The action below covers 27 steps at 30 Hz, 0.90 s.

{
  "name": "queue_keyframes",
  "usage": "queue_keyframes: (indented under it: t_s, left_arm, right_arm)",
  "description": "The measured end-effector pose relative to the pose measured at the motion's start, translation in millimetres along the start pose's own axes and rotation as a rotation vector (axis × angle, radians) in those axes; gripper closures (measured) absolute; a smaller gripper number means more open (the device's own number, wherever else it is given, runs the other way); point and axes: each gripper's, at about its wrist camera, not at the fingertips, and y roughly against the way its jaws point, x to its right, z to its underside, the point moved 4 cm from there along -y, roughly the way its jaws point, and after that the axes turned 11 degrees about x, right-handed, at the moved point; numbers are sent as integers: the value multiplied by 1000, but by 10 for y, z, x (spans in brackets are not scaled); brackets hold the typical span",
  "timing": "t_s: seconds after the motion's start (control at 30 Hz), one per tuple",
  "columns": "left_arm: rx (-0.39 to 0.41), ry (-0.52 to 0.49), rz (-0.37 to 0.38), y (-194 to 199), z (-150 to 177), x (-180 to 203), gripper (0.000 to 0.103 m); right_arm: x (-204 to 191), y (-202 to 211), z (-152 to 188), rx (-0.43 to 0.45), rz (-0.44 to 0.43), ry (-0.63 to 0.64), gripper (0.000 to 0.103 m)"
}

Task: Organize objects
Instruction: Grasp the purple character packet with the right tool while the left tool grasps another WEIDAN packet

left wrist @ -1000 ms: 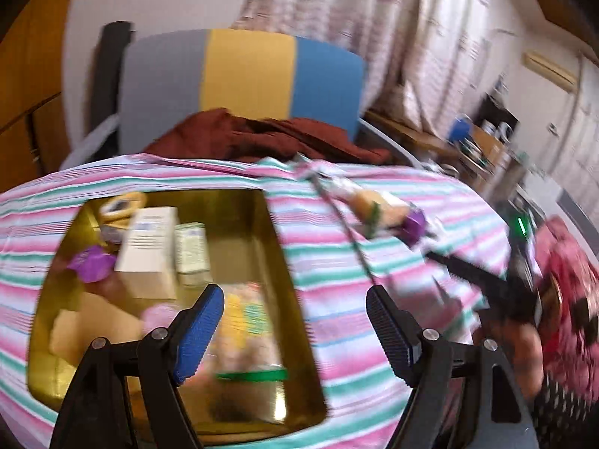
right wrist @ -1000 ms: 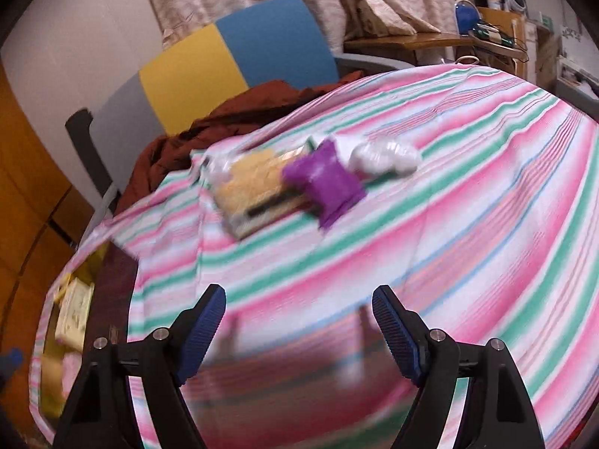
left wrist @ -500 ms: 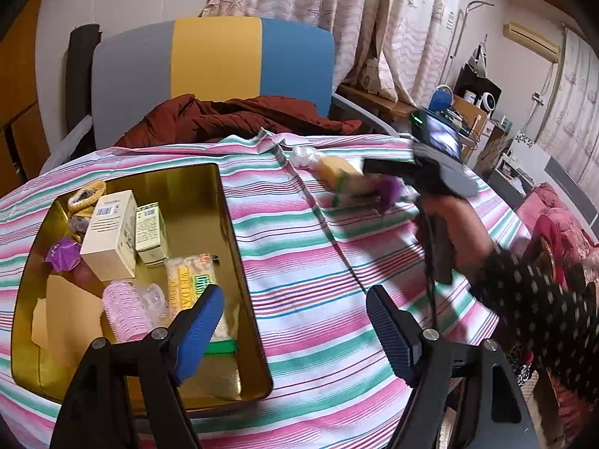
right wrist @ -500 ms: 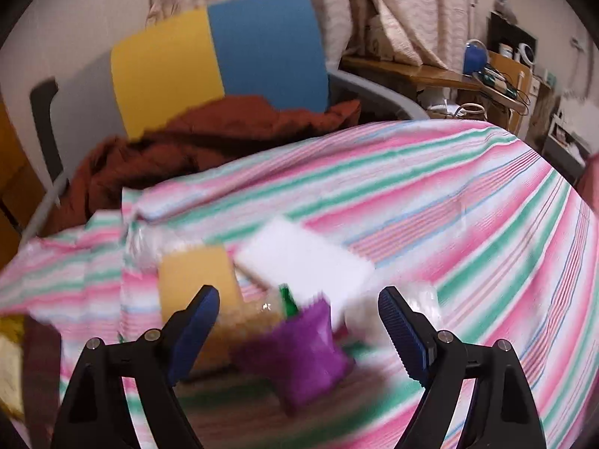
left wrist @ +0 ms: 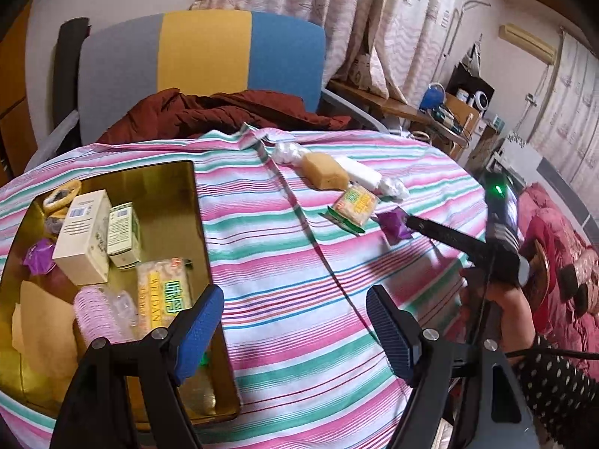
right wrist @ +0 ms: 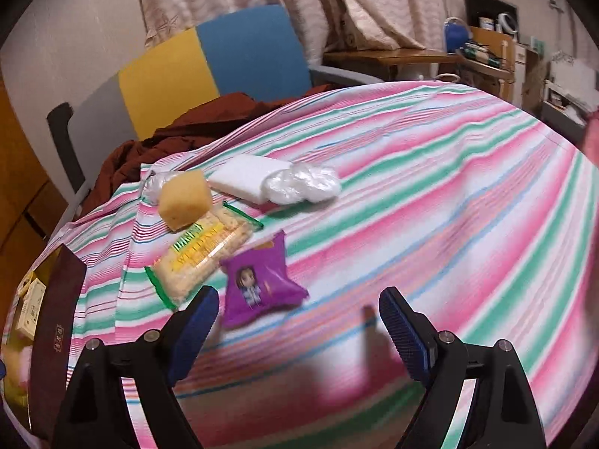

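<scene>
A gold tin tray (left wrist: pixel 176 187) on the striped cloth holds two boxes (left wrist: pixel 84 235), a cracker pack (left wrist: pixel 164 295), pink rollers and a purple sachet. Loose on the cloth lie a yellow sponge (right wrist: pixel 183 198), a cracker pack (right wrist: pixel 202 258), a purple sachet (right wrist: pixel 258 284), a white pad (right wrist: pixel 247 177) and a clear plastic wad (right wrist: pixel 303 185). My left gripper (left wrist: pixel 295 329) is open and empty by the tray's right rim. My right gripper (right wrist: pixel 299 340) is open and empty, just short of the purple sachet; it also shows in the left wrist view (left wrist: pixel 411 222).
A chair (left wrist: pixel 202 60) with a dark red jacket (left wrist: pixel 209 112) stands behind the table. The tray's dark lid (right wrist: pixel 56 329) leans at the left of the right wrist view. A cluttered desk (left wrist: pixel 441 112) and curtains are at the back right.
My right gripper swung across the loose pile and now sits low near the purple sachet. My left gripper pulled back and steadied over the tray's right rim.
</scene>
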Motion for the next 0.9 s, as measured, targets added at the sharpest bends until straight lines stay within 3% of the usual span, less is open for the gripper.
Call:
queue_keyframes:
  t_s: [0.07,0.13,0.27,0.3,0.43,0.7,0.9]
  left_arm:
    - [-10,-14,-3,-22,10,27,23]
    - [-26,-21,2,-52,11,40,23]
    - [-49,-35,5,-141,-15,63,23]
    - [-54,-41,5,-177,-27,74,23]
    - [-105,-59,38,-447,-86,178,23]
    - [-140,-194,69,-1105,-278,540,19]
    - [-182,-339,109,-1763,-387,895,19]
  right_arm:
    - [-85,-101,-24,-8,-18,37,17]
    - [-174,-246,-14,-30,-27,69,29]
    - [-236,-403,2,-56,-23,95,40]
    - [-244,-405,-9,-55,-33,96,48]
    - [-228,-405,-3,-45,-27,97,51]
    - [202,-227,7,34,162,-49,50]
    - [255,-218,19,68,166,-79,50]
